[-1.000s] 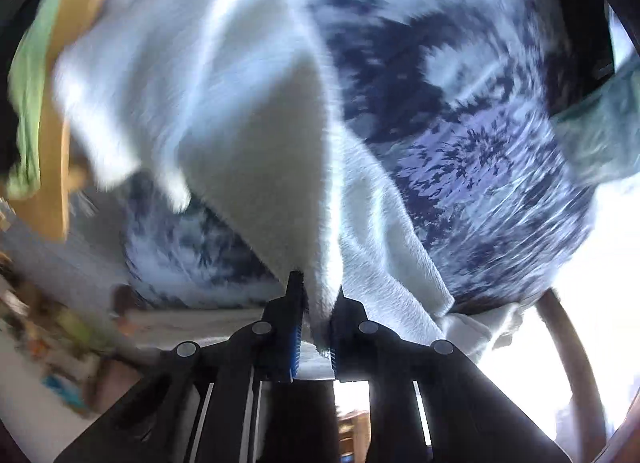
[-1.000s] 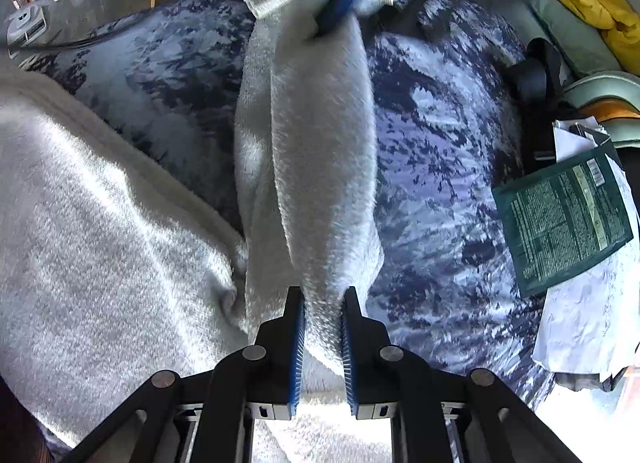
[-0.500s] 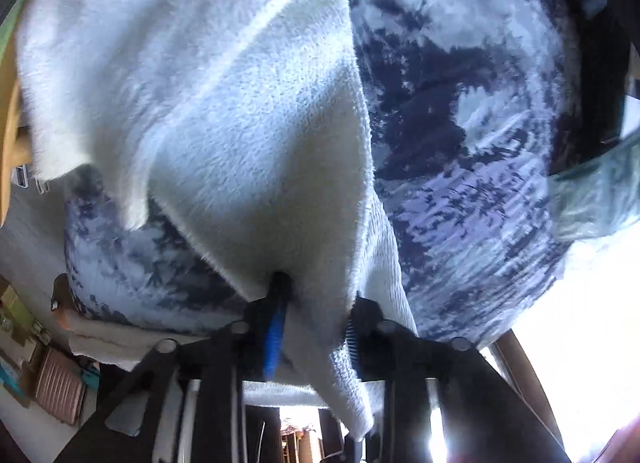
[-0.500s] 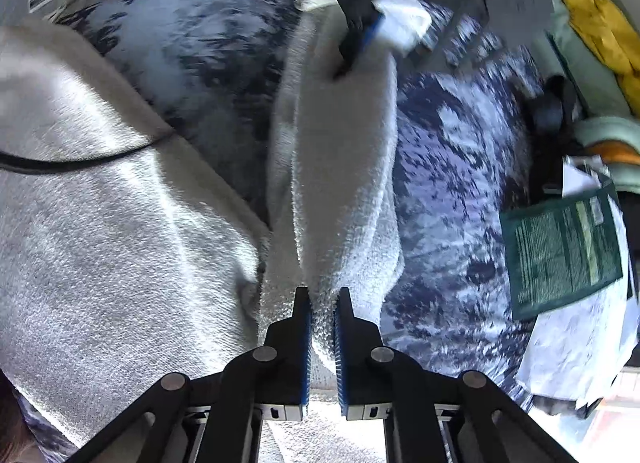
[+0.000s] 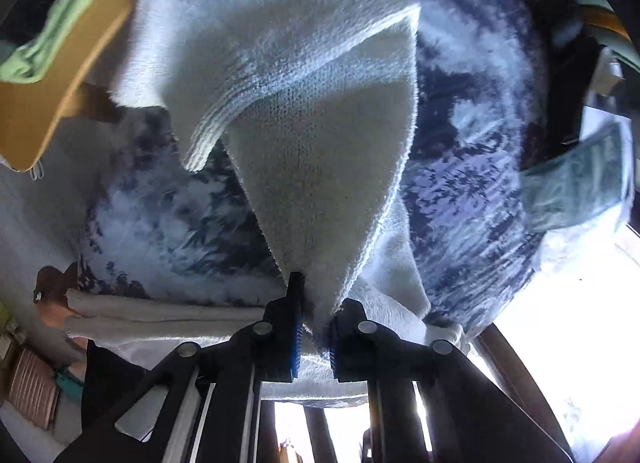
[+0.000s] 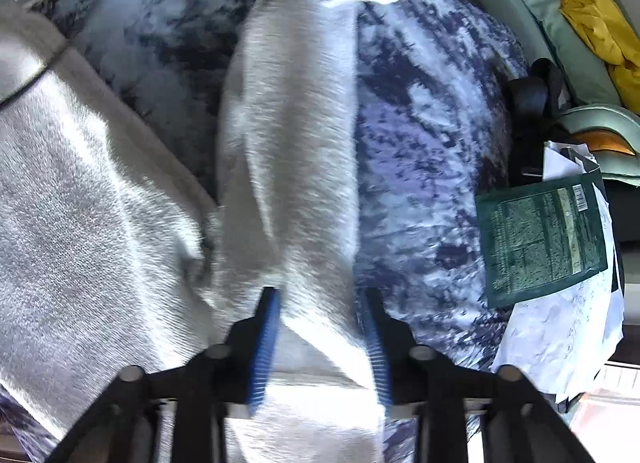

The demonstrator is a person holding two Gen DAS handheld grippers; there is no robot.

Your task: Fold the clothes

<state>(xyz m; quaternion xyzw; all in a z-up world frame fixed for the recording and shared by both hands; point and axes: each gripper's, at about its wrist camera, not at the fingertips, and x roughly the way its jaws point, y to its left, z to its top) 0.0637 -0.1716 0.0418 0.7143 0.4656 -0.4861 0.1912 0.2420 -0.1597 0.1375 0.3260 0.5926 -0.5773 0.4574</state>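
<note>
A blue-and-white mottled cover [image 6: 432, 167] carries a white fleecy garment [image 6: 292, 135], one end pinched between the left gripper [image 5: 314, 333] fingers, while the right gripper [image 6: 322, 337] fingers have just spread apart astride its other end.

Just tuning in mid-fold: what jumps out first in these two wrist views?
A fluffy white garment stretches in a band over the blue-and-white mottled cover. The left gripper pinches one end of it; the right gripper has just been opening, cloth loose between its jaws. A dark green packet lies on papers at the right.
</note>
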